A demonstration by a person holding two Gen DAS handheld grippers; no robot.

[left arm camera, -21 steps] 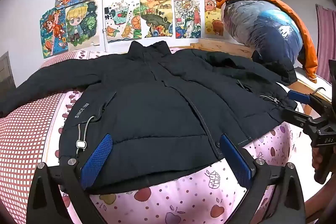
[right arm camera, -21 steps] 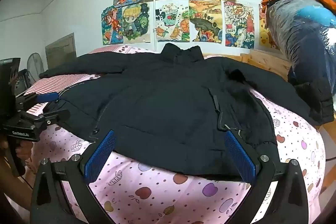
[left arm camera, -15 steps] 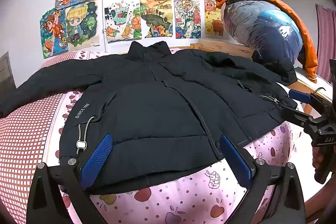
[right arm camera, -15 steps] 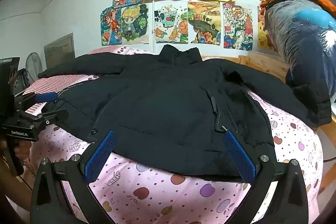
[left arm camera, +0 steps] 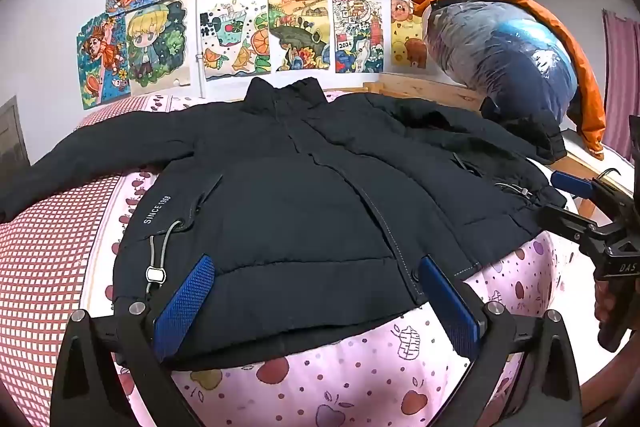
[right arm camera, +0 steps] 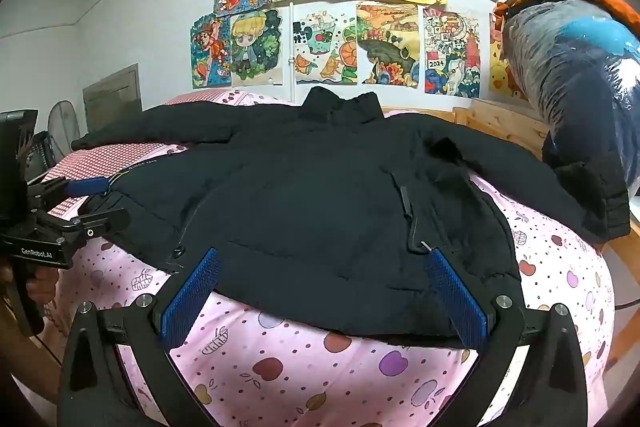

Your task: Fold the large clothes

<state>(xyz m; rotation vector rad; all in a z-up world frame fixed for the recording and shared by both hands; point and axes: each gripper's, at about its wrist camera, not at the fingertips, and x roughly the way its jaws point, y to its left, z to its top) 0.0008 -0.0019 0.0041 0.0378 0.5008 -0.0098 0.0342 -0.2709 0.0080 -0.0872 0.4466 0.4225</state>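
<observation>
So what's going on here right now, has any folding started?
Not yet. A person holds a gripper in each hand at the near edge of a bed with a pink fruit-print cover. A black padded jacket lies spread flat on it, front up, collar toward the wall of drawings, both sleeves stretched out to the sides. The left gripper and the right gripper both hang open over the hem, holding nothing. No part of the jacket is folded over.

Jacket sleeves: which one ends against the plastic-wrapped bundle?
The sleeve on the right of both views: its cuff lies at the foot of the plastic-wrapped bundle. The other sleeve runs out left over the red checked bedding.
</observation>
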